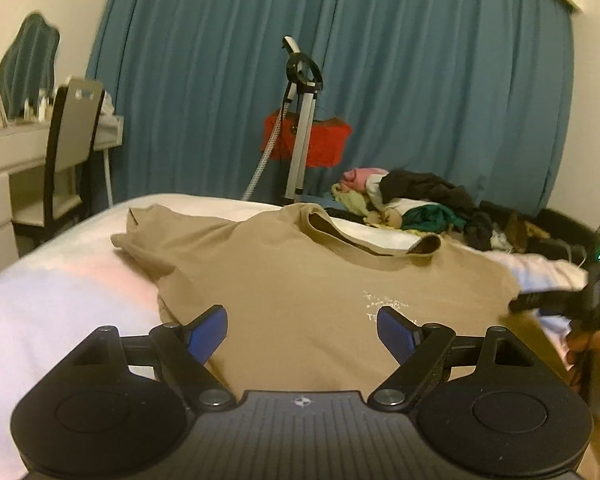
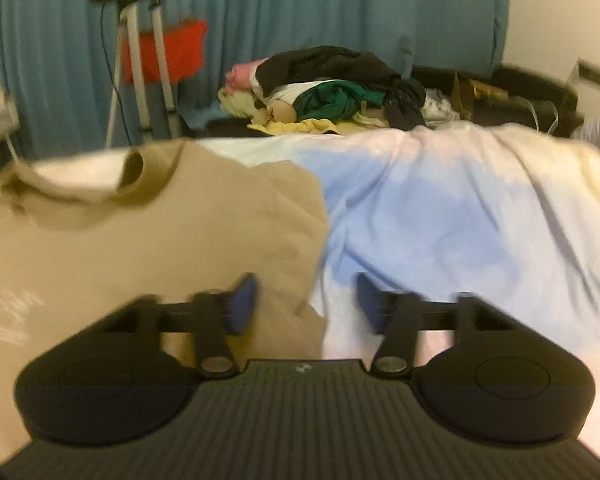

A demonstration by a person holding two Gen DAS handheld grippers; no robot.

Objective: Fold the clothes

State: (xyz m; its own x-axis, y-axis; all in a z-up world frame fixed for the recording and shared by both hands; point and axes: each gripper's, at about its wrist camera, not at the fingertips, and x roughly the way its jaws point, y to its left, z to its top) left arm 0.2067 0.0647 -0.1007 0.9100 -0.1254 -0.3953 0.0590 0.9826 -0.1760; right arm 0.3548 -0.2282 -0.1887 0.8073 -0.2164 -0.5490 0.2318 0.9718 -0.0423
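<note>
A tan T-shirt (image 1: 300, 272) lies face up on the bed, its collar (image 1: 372, 240) toward the far side and small white print on the chest. My left gripper (image 1: 300, 320) hovers over the shirt's lower middle, jaws wide apart with nothing between them. In the right wrist view my right gripper (image 2: 306, 284) straddles the right side edge of the shirt (image 2: 140, 248). One blue pad is over the cloth, the other over the sheet, and neither presses on it. A hand holds that gripper (image 1: 596, 292) at the right edge of the left wrist view, blurred.
The bed has a pale pink and blue sheet (image 2: 440, 220). A heap of mixed clothes (image 2: 332, 88) lies at its far side. Behind it stand a garment steamer stand (image 1: 300, 120), a red bag (image 1: 328, 140) and blue curtains. A chair (image 1: 72, 140) and a white desk (image 1: 4, 148) stand at the left.
</note>
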